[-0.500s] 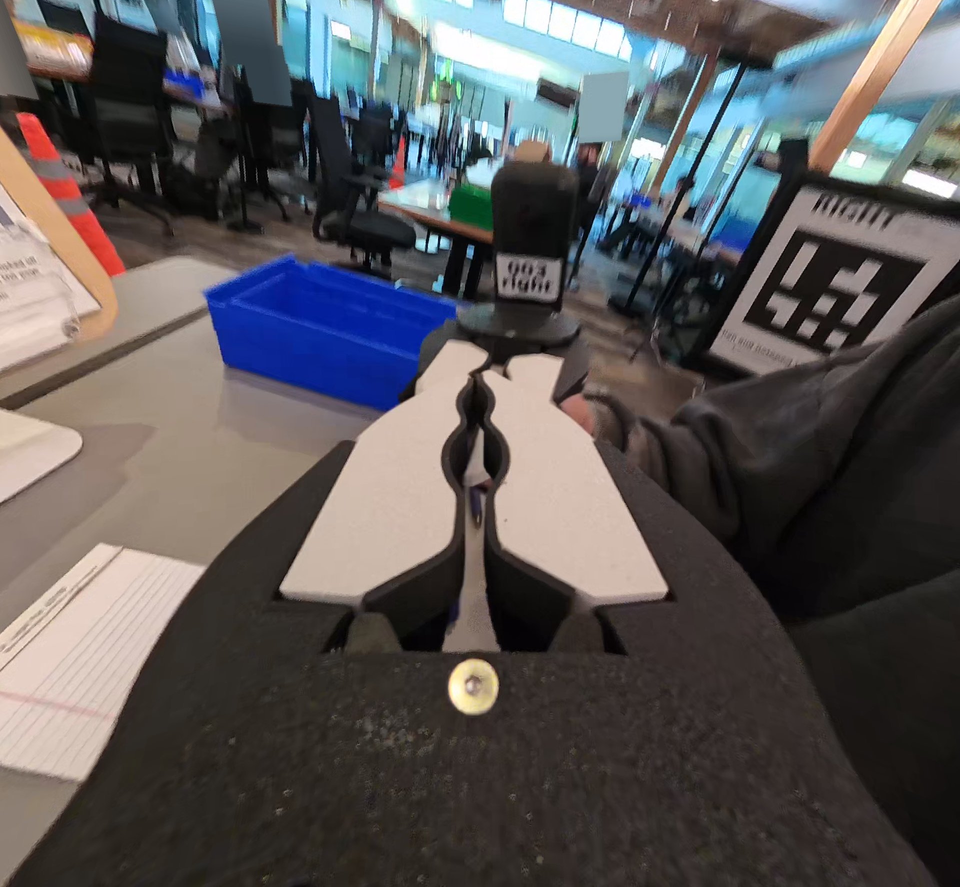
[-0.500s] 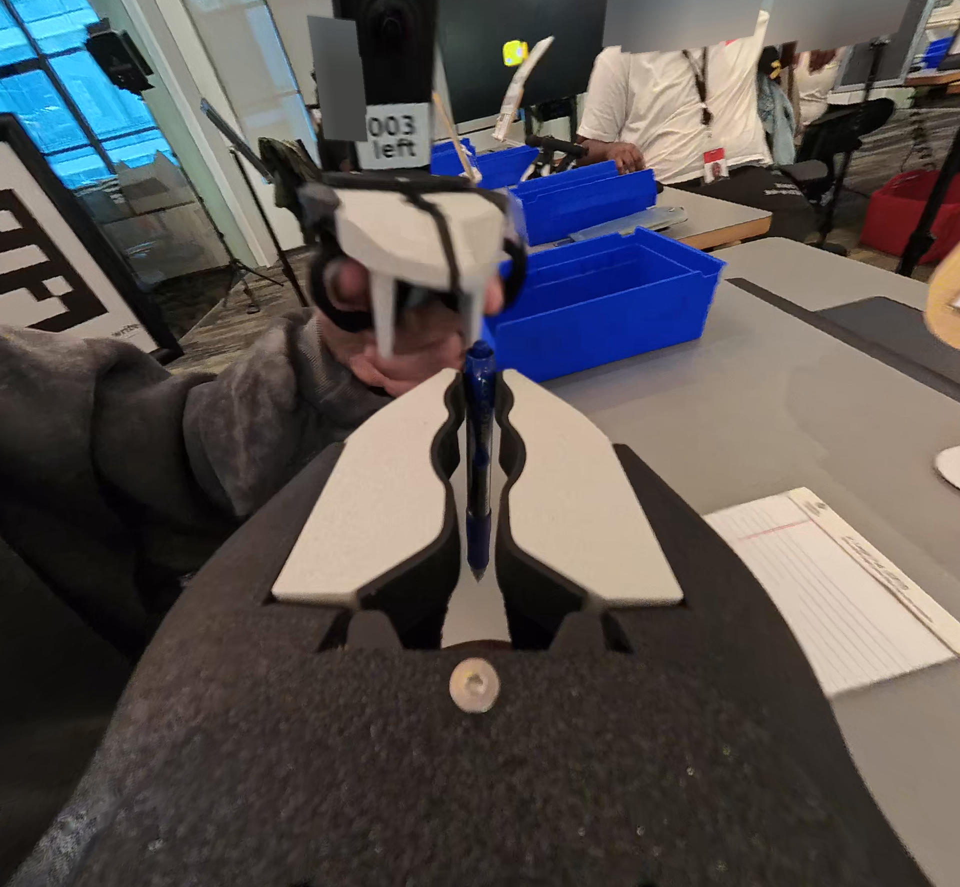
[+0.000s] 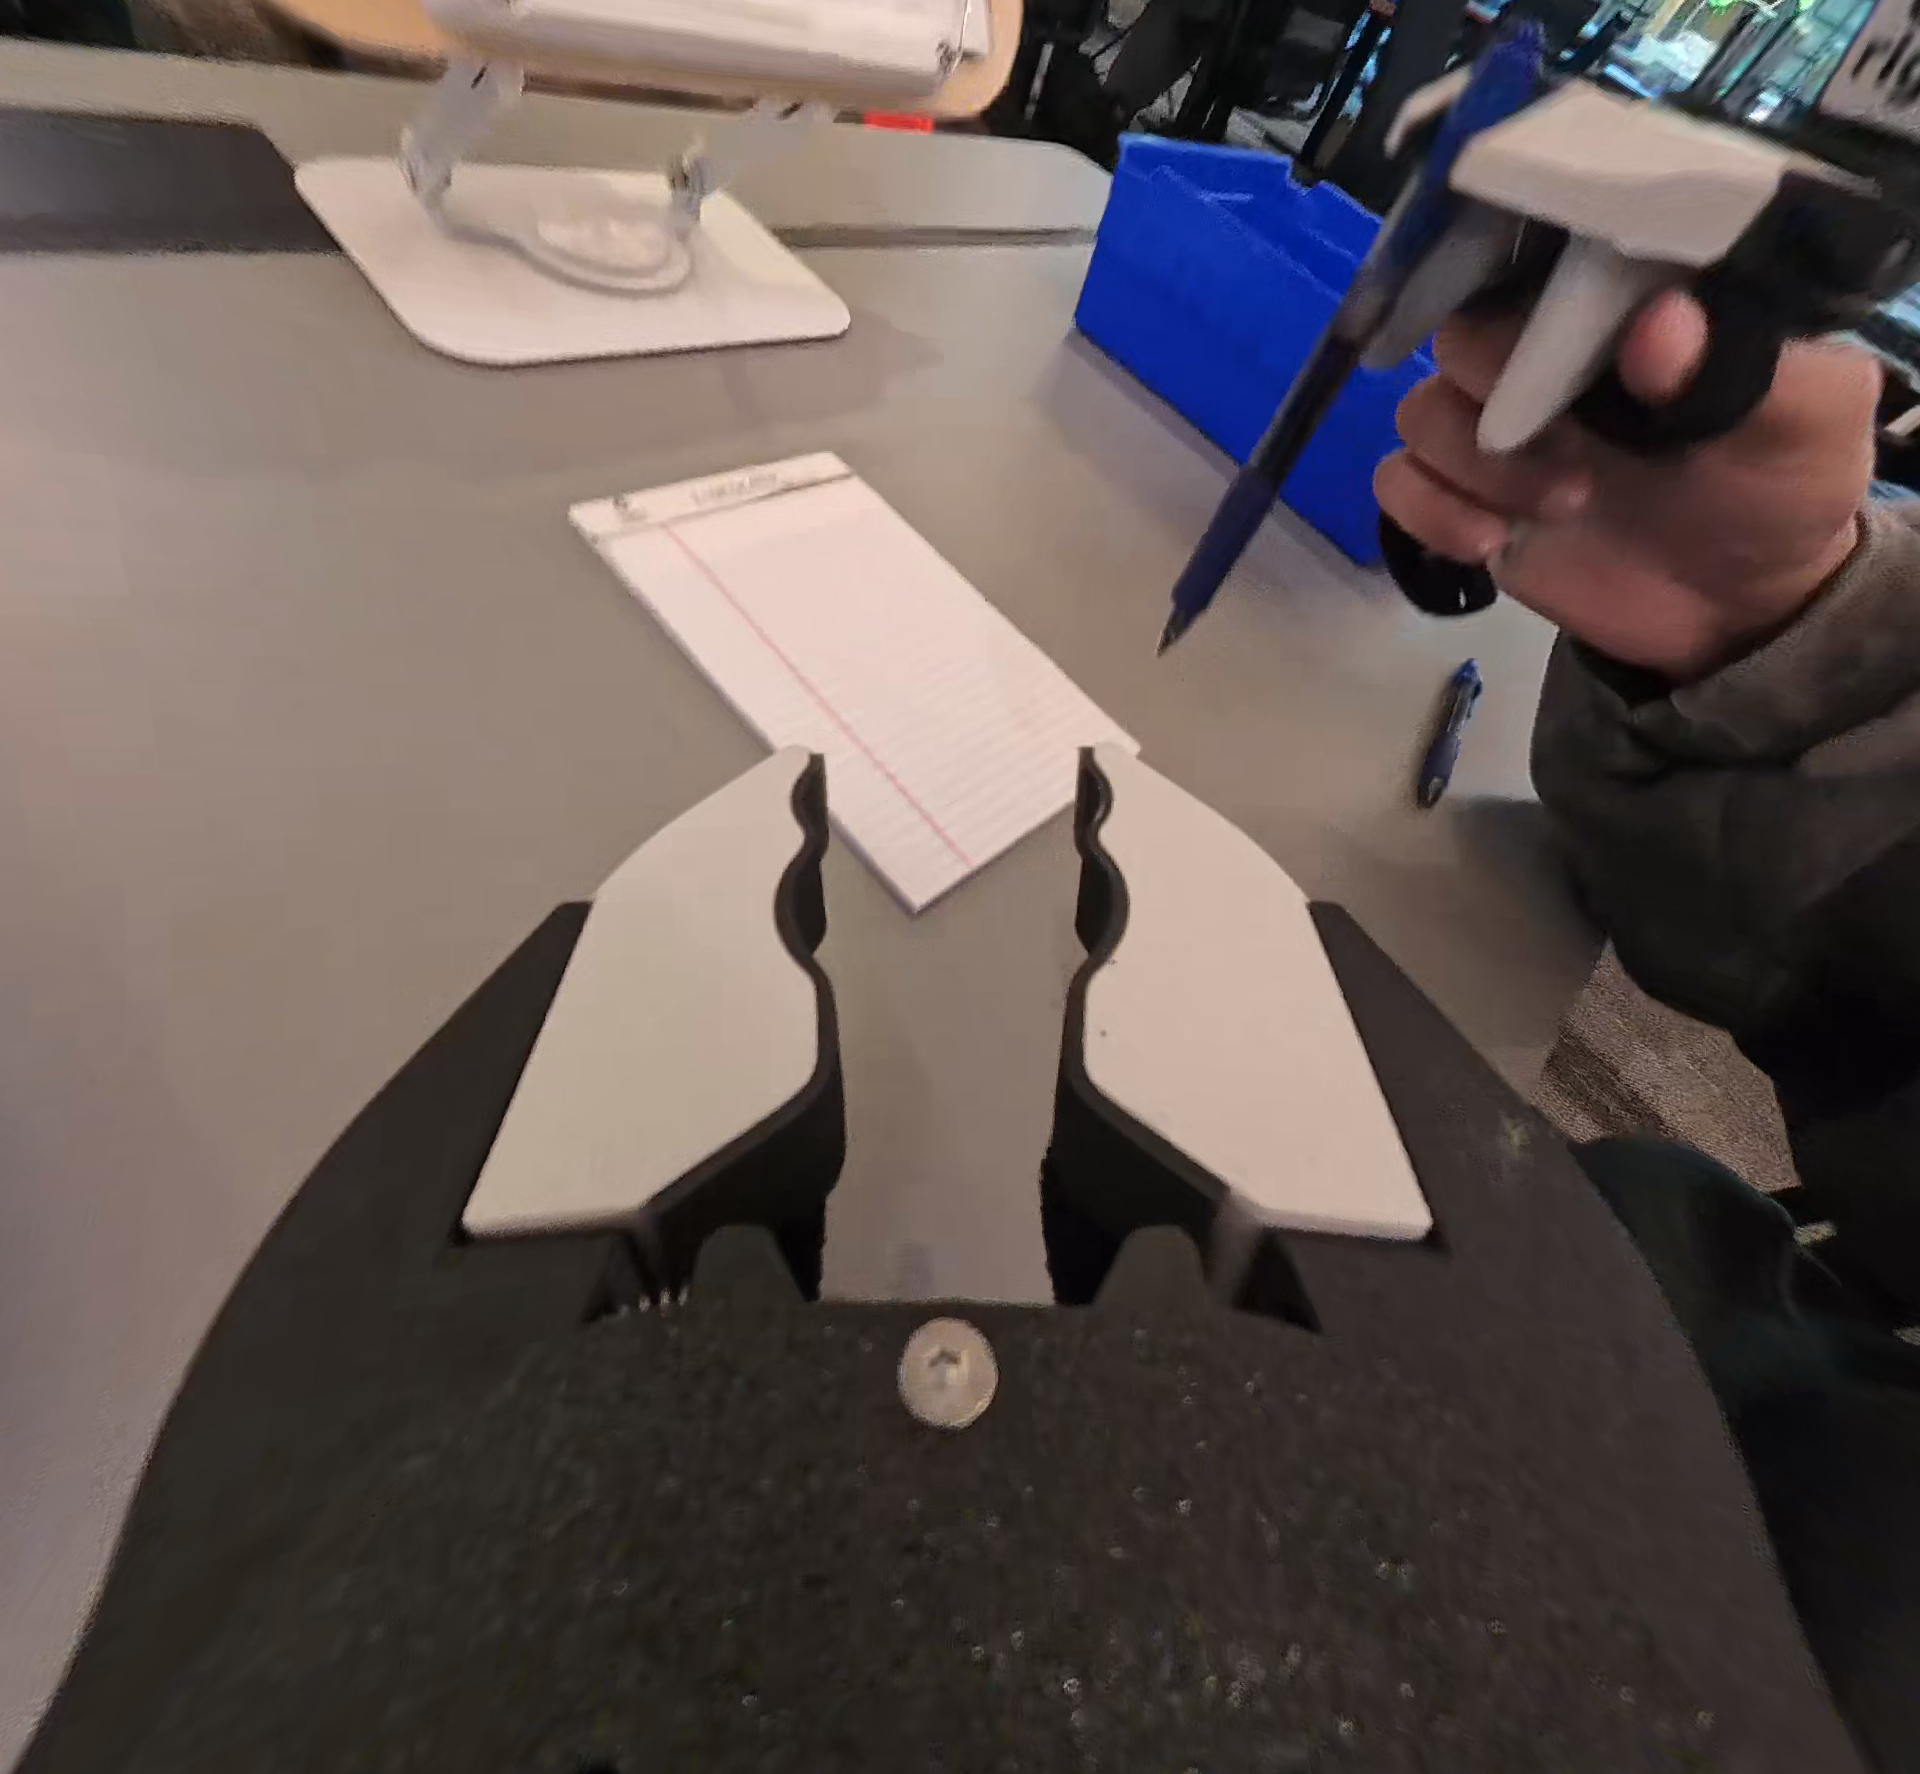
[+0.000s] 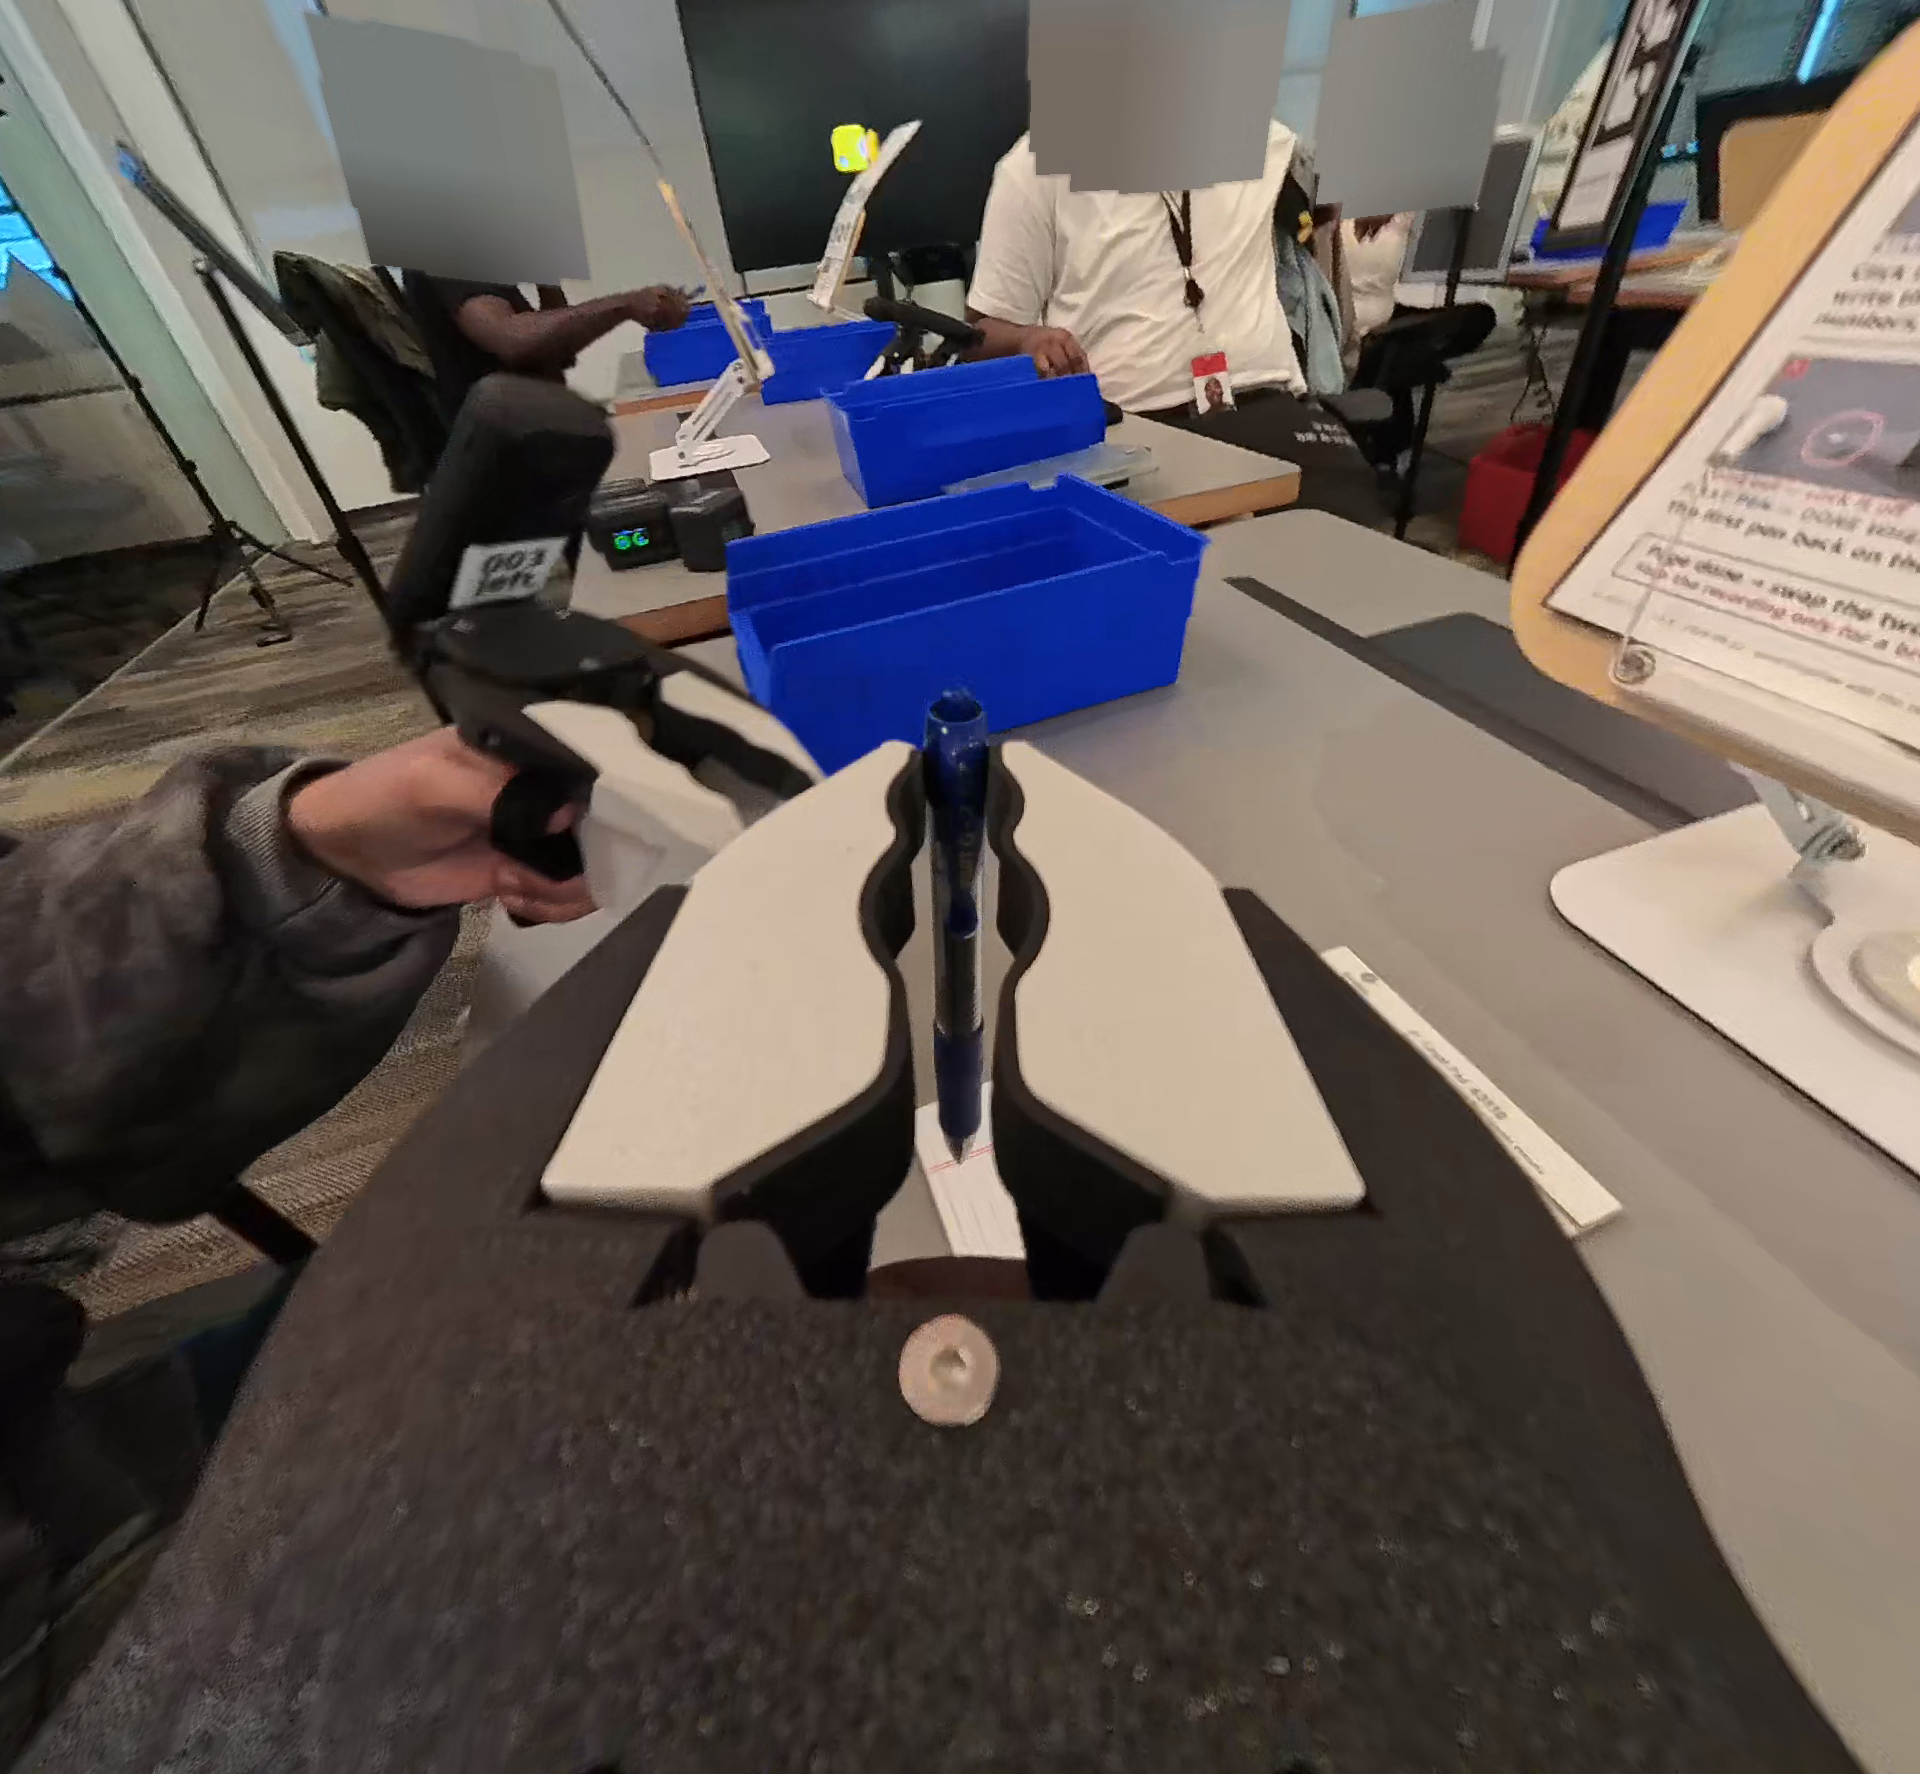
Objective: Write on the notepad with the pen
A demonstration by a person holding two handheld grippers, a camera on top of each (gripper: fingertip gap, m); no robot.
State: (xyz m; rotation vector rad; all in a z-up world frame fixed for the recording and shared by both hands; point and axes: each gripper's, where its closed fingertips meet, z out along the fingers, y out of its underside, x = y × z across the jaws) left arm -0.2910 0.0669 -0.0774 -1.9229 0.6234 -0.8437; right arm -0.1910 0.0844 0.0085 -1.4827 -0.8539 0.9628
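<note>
A white lined notepad (image 3: 831, 664) lies flat on the grey table (image 3: 312, 685). My left gripper (image 3: 948, 768) is open and empty, low over the notepad's near corner. My right gripper (image 4: 956, 758) is shut on a blue pen (image 4: 956, 945), held upright with its tip down. Through the finger gap the tip hangs just over the notepad (image 4: 971, 1194). In the left wrist view the right gripper (image 3: 1455, 311) holds the pen (image 3: 1299, 415) slanted, its tip in the air just right of the pad. A second blue pen (image 3: 1449, 732) lies on the table to the right.
A blue bin (image 3: 1226, 322) stands behind the notepad, also in the right wrist view (image 4: 966, 602). A document stand on a white base (image 3: 582, 270) is at the back. The left gripper (image 4: 623, 789) shows in a hand at left. People sit at tables behind. Some 15 cm of space lies between my two pairs of fingers.
My left gripper was shut at the pen's end facing the right gripper; it has opened, let go and swung down toward the notepad. The right gripper keeps the pen and now hangs over the pad.
</note>
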